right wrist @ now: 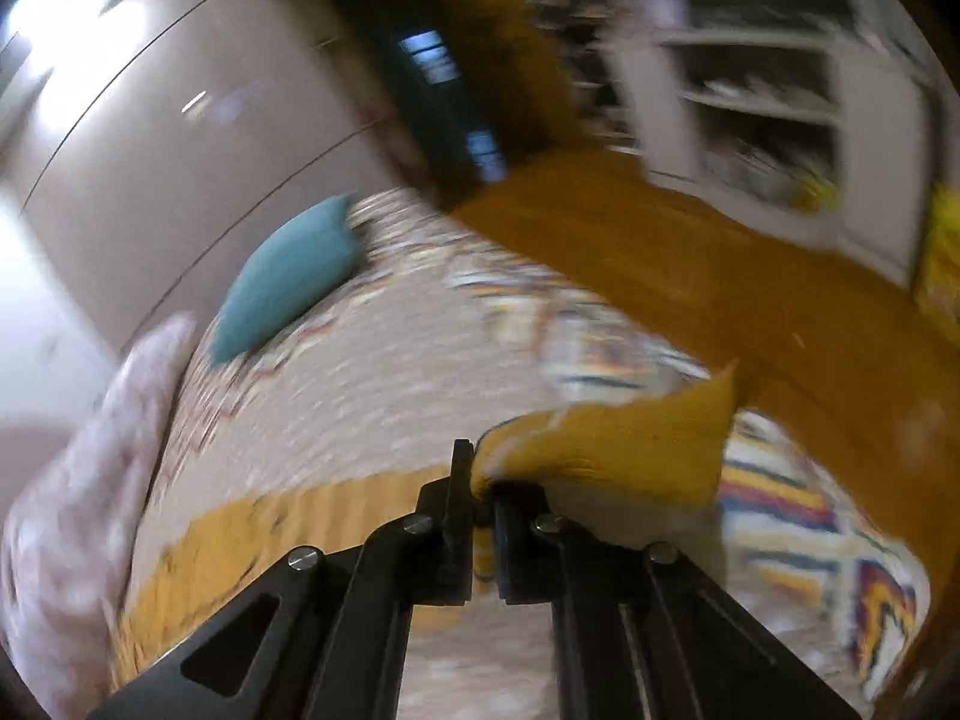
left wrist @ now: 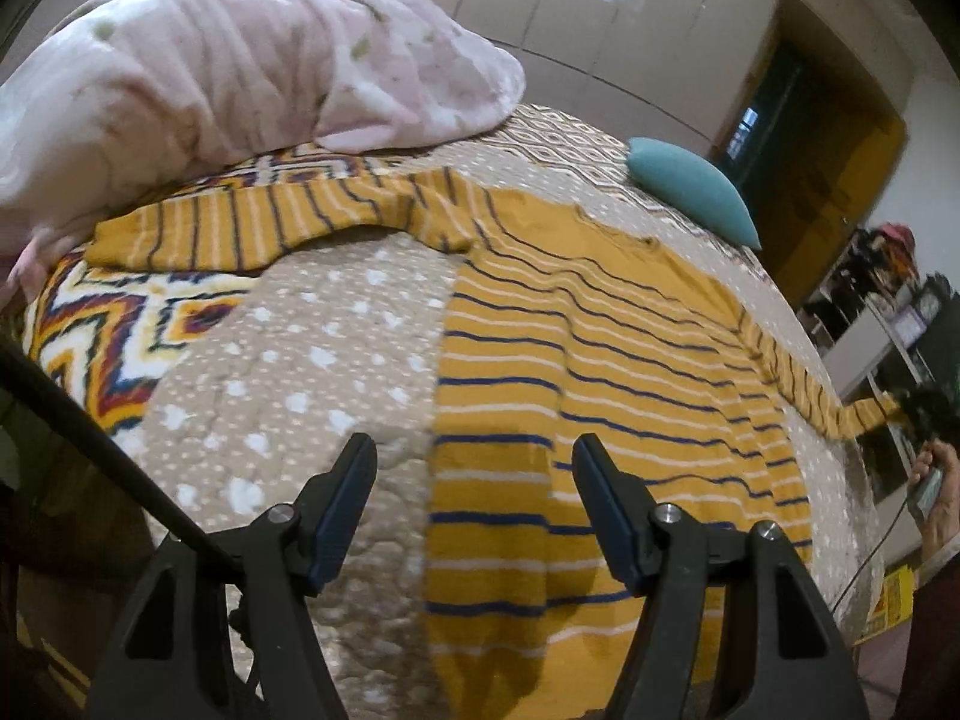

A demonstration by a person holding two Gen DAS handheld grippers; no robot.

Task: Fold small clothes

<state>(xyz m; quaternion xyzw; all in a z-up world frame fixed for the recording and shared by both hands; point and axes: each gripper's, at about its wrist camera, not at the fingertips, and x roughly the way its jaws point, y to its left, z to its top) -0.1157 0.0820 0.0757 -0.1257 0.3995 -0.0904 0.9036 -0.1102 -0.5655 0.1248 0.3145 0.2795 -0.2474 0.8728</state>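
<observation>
My left gripper (left wrist: 474, 468) hangs wide open over the bed (left wrist: 312, 360), fingers spread apart and gripping nothing, its right finger (left wrist: 606, 510) above the near hem of the striped shirt (left wrist: 600, 360). The shirt, mustard with navy and white stripes, lies spread flat on the bedspread from 6 o'clock up toward 1 o'clock in the left wrist view, one sleeve (left wrist: 240, 228) stretched out to 10 o'clock, the other sleeve (left wrist: 840, 408) trailing off to 3 o'clock. My right gripper (right wrist: 480, 492) is clamped tight on a mustard cuff of that shirt (right wrist: 618, 444), fabric bunched between the fingers and lifted off the bed; this view is motion-blurred. Pink blanket (left wrist: 210, 72) heaped at 11 o'clock, touching the bedspread beyond the left sleeve. Teal pillow (left wrist: 690, 186) at 1 o'clock near the bed's far edge, also at 10 o'clock in the right wrist view (right wrist: 288, 276).
</observation>
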